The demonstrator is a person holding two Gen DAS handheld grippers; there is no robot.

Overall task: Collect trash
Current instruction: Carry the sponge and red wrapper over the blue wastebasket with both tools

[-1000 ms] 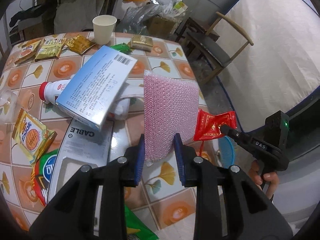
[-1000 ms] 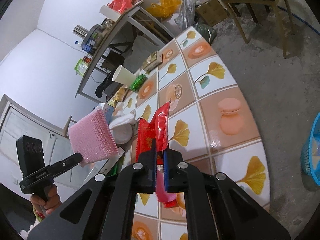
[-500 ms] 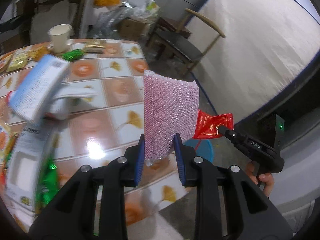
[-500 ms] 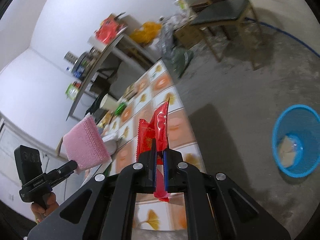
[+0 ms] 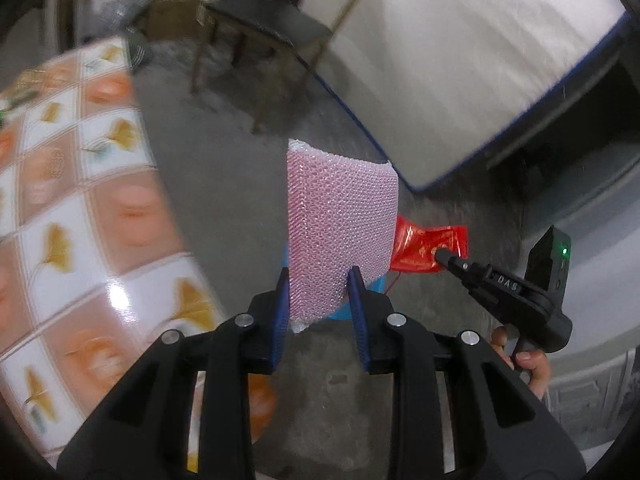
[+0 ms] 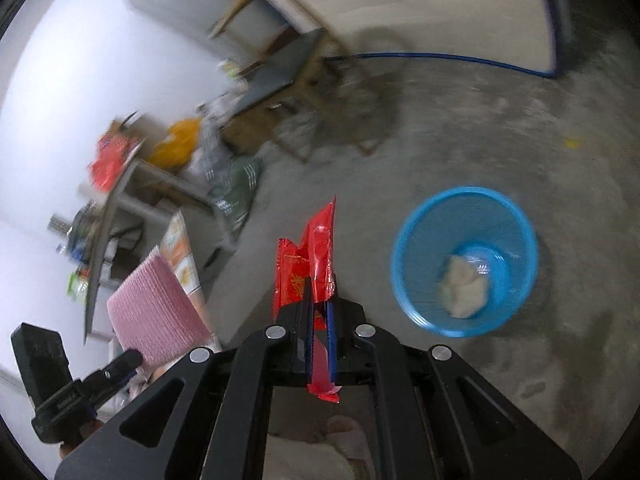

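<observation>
My left gripper [image 5: 319, 280] is shut on a pink bubble-wrap pouch [image 5: 340, 224], held upright over the concrete floor beside the table. My right gripper [image 6: 319, 292] is shut on a red snack wrapper [image 6: 310, 264]. In the left wrist view the same red wrapper [image 5: 428, 248] shows to the right of the pouch, pinched by the right gripper [image 5: 442, 257]. A blue trash basket [image 6: 464, 260] stands on the floor right of the wrapper, with a crumpled white wad inside. In the left view only a sliver of the basket [image 5: 378, 284] peeks out behind the pouch.
The tiled table [image 5: 80, 208] with leaf patterns lies at the left. A wooden chair [image 5: 276, 28] stands on the floor beyond. A white mattress with blue piping [image 5: 460, 60] leans at the right. Cluttered shelves and bags [image 6: 120, 184] fill the left of the right wrist view.
Both grippers have swung off the table toward the floor, each still holding its item. The blue basket has come nearer and larger in the right wrist view; the table clutter has slid out of sight.
</observation>
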